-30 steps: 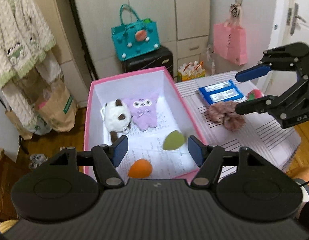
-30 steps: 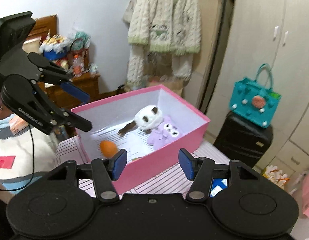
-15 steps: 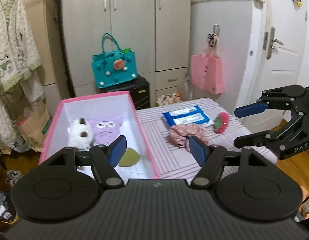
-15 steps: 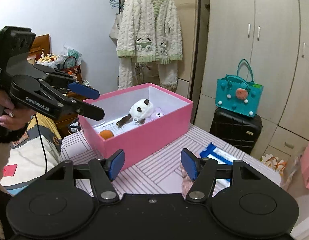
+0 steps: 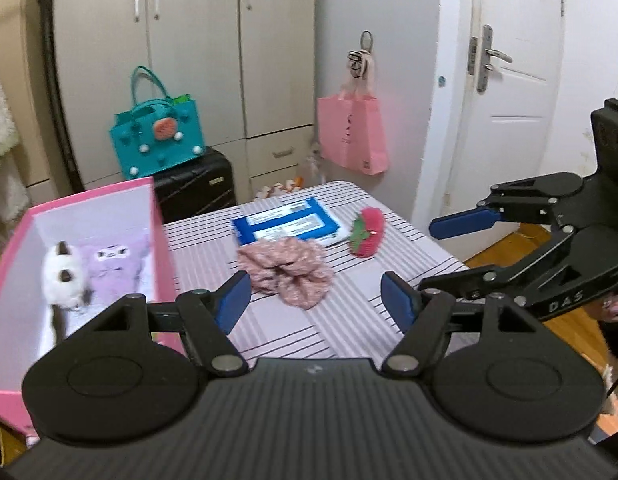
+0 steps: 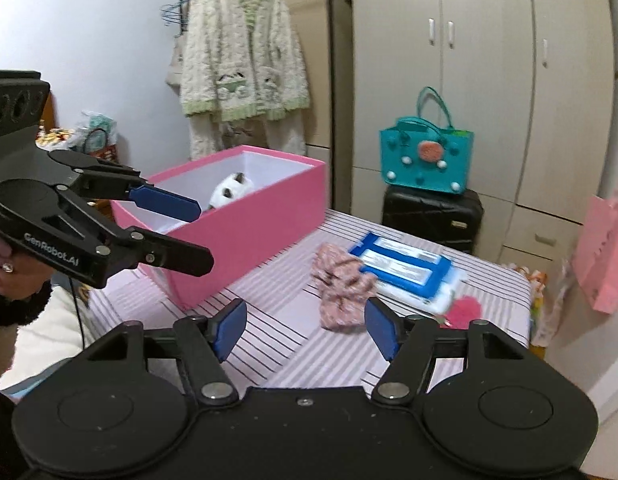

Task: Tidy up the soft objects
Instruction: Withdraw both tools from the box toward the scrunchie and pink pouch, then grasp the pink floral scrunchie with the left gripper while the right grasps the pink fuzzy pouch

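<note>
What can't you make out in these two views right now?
- Box floor: left view, hidden by the left tongs; right view, by its near wall.
- Purple toy: blurred in the left view, hidden by the wall in the right view.
- Print on the blue pack: too small in both.
- Red strawberry toy: right view, partly behind the right tongs.

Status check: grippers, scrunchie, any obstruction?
Left gripper and right gripper open, empty, jaws just widening. Pink scrunchie loose on striped table. Nothing blocking.
</note>
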`<move>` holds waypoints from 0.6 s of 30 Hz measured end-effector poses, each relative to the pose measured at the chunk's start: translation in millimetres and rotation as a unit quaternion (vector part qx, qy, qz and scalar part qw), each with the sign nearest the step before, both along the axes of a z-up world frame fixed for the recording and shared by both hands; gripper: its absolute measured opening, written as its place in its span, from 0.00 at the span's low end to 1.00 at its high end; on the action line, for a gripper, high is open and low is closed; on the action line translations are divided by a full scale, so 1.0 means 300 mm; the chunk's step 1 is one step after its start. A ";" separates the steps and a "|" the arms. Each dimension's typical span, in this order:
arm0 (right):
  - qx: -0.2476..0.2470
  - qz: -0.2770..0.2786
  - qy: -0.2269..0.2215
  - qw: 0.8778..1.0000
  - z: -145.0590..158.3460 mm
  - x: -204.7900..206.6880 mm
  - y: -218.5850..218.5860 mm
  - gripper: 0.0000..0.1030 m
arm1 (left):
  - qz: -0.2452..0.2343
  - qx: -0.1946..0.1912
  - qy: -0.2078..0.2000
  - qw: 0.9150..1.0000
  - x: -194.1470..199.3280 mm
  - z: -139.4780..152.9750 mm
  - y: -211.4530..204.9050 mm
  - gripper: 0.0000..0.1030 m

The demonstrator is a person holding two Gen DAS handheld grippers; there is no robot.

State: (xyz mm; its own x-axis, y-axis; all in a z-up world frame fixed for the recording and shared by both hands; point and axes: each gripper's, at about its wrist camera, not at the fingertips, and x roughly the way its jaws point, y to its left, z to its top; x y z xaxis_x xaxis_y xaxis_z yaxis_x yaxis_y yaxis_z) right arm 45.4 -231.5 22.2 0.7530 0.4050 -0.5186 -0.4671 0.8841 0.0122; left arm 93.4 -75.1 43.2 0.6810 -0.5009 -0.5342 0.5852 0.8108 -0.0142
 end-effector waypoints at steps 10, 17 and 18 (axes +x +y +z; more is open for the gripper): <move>0.007 -0.051 0.020 0.998 -0.107 0.067 -0.121 0.71 | 0.018 -0.017 0.008 1.000 0.138 -0.110 -0.152 0.74; 0.009 -0.057 0.021 0.998 -0.183 0.167 -0.152 0.74 | 0.090 -0.003 0.015 0.996 0.282 -0.208 -0.238 0.74; 0.006 -0.060 0.018 0.998 -0.192 0.184 -0.155 0.75 | 0.102 -0.003 0.011 0.995 0.299 -0.221 -0.248 0.74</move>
State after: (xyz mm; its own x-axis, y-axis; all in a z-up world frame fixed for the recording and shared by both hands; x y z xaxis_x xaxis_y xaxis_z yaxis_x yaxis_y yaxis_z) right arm 100.6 -278.1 -35.5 0.7778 0.3188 -0.5417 -0.3563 0.9336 0.0379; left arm 183.2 -149.4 -22.9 0.7567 -0.3564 -0.5481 0.4080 0.9125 -0.0300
